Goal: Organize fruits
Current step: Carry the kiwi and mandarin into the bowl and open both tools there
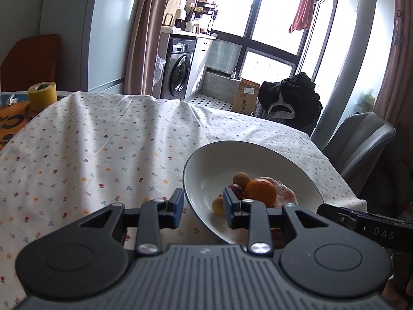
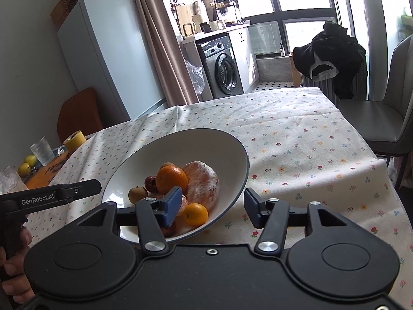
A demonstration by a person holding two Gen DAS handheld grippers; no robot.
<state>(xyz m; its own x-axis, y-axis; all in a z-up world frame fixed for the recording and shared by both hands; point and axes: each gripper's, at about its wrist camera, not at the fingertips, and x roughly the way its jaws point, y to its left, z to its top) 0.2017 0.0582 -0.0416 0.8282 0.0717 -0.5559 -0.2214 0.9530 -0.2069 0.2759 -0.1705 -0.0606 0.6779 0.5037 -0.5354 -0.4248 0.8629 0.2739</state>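
A white bowl (image 1: 206,160) with a dark rim stands on the flowered tablecloth. It holds a large orange (image 1: 260,191), a brown kiwi-like fruit (image 1: 241,178), a dark red fruit (image 1: 236,190), a yellow lemon (image 1: 219,206) and a plastic-wrapped orange fruit (image 2: 204,183). A smaller orange (image 2: 195,214) lies at the near side. My left gripper (image 1: 204,208) is open and straddles the bowl's near left rim. My right gripper (image 2: 213,209) is open too, one finger inside over the fruit and the other outside the rim. Neither holds anything.
A yellow tape roll (image 1: 42,95), a glass (image 2: 42,151) and two yellow-green fruits (image 2: 27,164) sit at the table's far left. A grey chair (image 2: 387,118) stands beside the right table edge, and a black garment (image 2: 333,54) hangs beyond the table. A hand (image 2: 13,258) holds the left gripper.
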